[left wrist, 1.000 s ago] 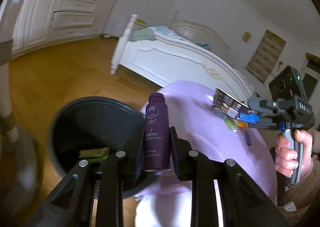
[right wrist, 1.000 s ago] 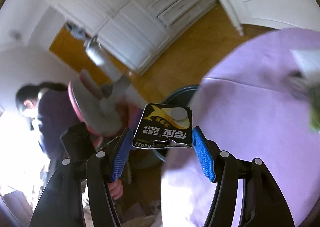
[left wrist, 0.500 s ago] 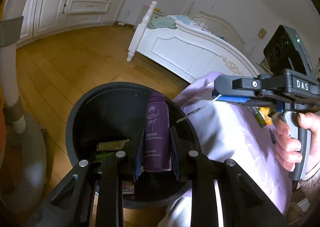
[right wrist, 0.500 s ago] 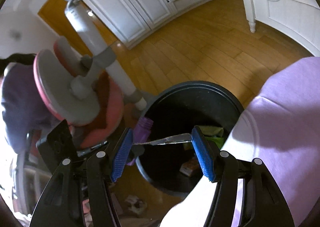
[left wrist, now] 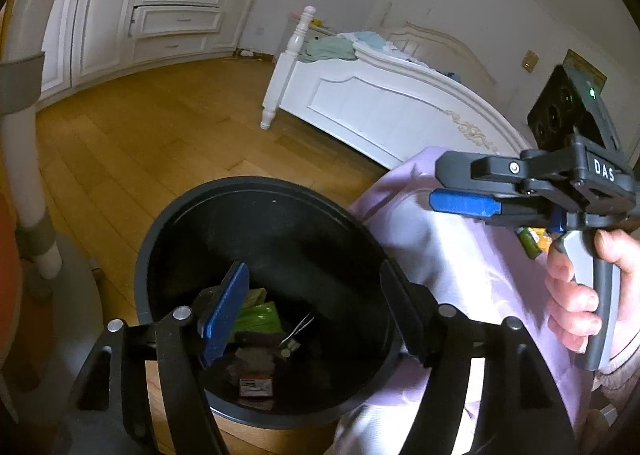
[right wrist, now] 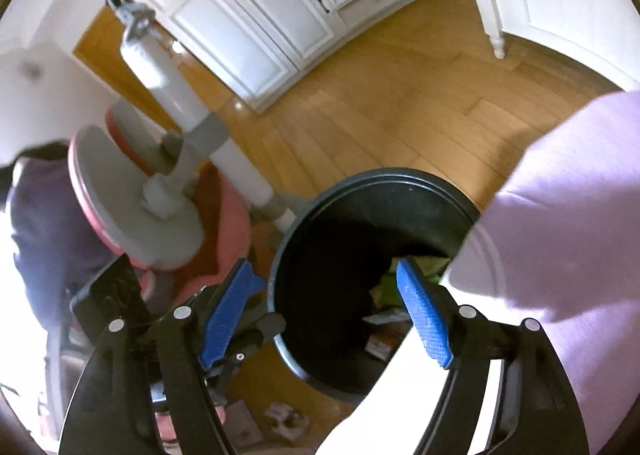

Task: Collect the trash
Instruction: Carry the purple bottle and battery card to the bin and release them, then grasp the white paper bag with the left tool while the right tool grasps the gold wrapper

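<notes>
Wooden bedroom floor holds a black bin (left wrist: 256, 215) directly below both hand-held grippers, left (left wrist: 308, 315) and right (right wrist: 328, 315), jaws just opened, empty.

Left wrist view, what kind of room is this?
Most likely a bedroom: a white bed frame with bedding on it, built-in white cabinets with drawers, and a wooden floor.

One black bin (left wrist: 168, 239), two tools, one bed (left wrist: 380, 111), one purple cloth (left wrist: 460, 275)

Wooden floor (left wrist: 160, 143) under black bin (left wrist: 168, 255) (purple-clothed table (left wrist: 460, 275) alongside)
</notes>
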{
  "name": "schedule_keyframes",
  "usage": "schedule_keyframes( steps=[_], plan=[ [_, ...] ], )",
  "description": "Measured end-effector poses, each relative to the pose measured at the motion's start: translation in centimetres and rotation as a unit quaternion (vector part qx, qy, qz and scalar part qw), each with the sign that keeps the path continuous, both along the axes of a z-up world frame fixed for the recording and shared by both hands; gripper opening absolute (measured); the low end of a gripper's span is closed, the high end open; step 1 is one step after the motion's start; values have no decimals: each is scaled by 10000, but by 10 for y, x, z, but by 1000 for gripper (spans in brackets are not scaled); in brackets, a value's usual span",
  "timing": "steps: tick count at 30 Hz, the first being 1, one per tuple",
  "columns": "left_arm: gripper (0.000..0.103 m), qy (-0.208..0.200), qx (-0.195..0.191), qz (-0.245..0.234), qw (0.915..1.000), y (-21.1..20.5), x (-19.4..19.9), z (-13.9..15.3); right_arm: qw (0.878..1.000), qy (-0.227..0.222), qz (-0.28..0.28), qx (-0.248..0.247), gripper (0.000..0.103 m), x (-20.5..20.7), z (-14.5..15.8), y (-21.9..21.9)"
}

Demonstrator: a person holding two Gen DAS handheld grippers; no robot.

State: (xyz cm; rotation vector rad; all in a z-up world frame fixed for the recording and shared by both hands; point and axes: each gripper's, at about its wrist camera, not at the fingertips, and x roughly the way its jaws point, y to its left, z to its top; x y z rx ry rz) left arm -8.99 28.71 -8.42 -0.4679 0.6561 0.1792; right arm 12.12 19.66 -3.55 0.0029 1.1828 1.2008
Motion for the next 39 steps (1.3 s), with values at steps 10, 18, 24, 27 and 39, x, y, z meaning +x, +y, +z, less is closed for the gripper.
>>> schedule_keyframes(
  steps=[10, 18, 24, 27, 39],
  plan=[
    [77, -150, 260, -722, 9969, -57, 28, 37, 9974, -277, -472, 473, 75, 7, 22, -106],
    [89, -91, 779, -1767, 9811, -138, 91, 64, 9877, -1148, -976, 407, 75, 34, 40, -228],
    [96, -147, 1513, -2535, 9553, -194, 163, 86, 9650, -2228, -1377, 121, 75, 76, 62, -313],
    [98, -88, 1966, -3025, 9326, -223, 200, 87, 9478, -2947, -1195, -210, 75, 91, 66, -333],
    [98, 796, 2780, -4347, 8529, -276, 318, 39, 9141, -3910, 332, -1023, 69, 142, 23, -317]
  ],
)
